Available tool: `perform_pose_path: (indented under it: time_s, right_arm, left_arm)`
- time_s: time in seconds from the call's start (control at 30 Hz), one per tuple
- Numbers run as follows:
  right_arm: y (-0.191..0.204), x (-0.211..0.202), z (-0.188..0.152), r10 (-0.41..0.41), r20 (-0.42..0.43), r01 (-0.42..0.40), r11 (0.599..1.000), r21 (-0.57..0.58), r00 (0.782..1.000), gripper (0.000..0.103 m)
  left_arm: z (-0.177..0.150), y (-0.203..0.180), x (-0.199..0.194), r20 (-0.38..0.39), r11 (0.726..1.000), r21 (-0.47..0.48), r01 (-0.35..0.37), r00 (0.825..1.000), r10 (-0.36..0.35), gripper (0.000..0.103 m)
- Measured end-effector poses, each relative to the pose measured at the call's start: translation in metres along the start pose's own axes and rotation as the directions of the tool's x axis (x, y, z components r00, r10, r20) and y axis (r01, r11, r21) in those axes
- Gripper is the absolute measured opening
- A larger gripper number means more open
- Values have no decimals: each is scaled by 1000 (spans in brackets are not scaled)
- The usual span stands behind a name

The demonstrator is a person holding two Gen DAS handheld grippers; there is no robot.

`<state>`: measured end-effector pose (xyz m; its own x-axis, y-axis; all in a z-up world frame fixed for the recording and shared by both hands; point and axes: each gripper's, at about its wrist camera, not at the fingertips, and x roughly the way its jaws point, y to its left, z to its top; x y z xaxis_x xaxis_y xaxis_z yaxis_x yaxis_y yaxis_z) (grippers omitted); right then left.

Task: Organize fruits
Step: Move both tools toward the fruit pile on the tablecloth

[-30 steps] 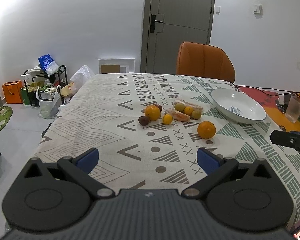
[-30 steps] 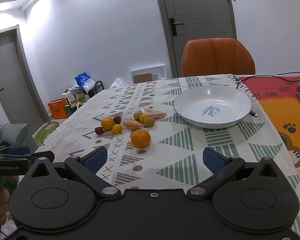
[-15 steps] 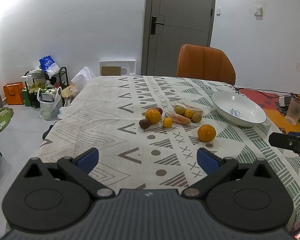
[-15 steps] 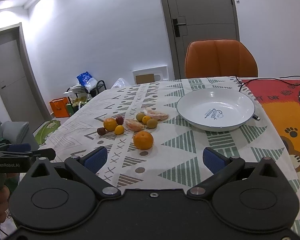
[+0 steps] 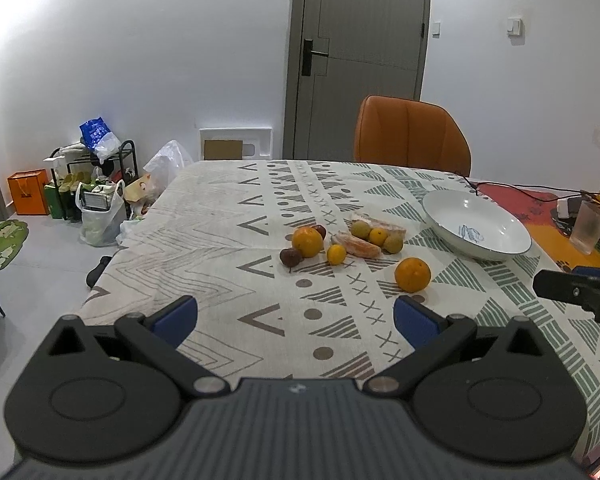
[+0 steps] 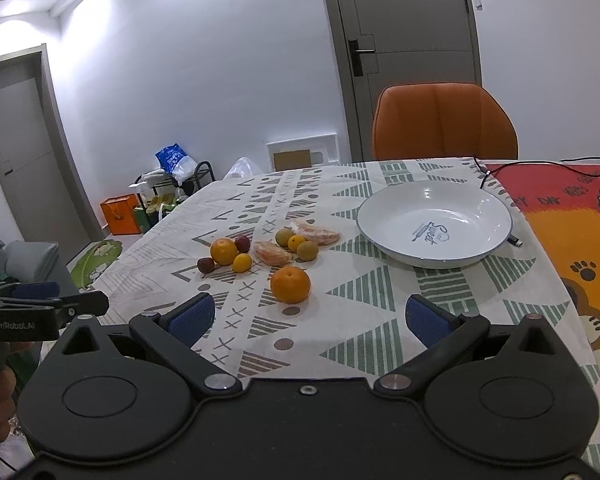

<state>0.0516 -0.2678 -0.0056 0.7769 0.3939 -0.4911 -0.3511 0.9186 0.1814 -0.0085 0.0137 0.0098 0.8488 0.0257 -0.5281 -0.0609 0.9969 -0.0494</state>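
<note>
A white plate (image 5: 452,236) (image 6: 380,224) sits empty on the patterned tablecloth. Left of it lies a cluster of fruit: an orange (image 5: 307,241) (image 6: 223,251), two dark plums, small yellow and green fruits, and peeled orange pieces (image 5: 358,245) (image 6: 272,253). A lone orange (image 5: 412,275) (image 6: 290,285) sits nearer to me. My left gripper (image 5: 296,320) is open and empty, well short of the fruit. My right gripper (image 6: 308,320) is open and empty, just short of the lone orange.
An orange chair (image 5: 412,138) stands at the table's far side before a grey door. A cable, a glass (image 5: 590,226) and small items lie on the red and orange mat at the right. Bags and a rack (image 5: 96,188) clutter the floor at left.
Both views have lifted and pulled back slightly; the fruit and plate appear a little lower and farther. Nothing on the table moved. Both grippers stay open.
</note>
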Motion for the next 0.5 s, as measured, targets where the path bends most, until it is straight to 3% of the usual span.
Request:
perform_pose_path:
  time_s: [0.5]
  right_arm:
    - [4,7,4,9,-4,-9,1000,-18,1000,103]
  left_arm:
    - [5,1,3,19,1000,-13,17,1000,-17,103]
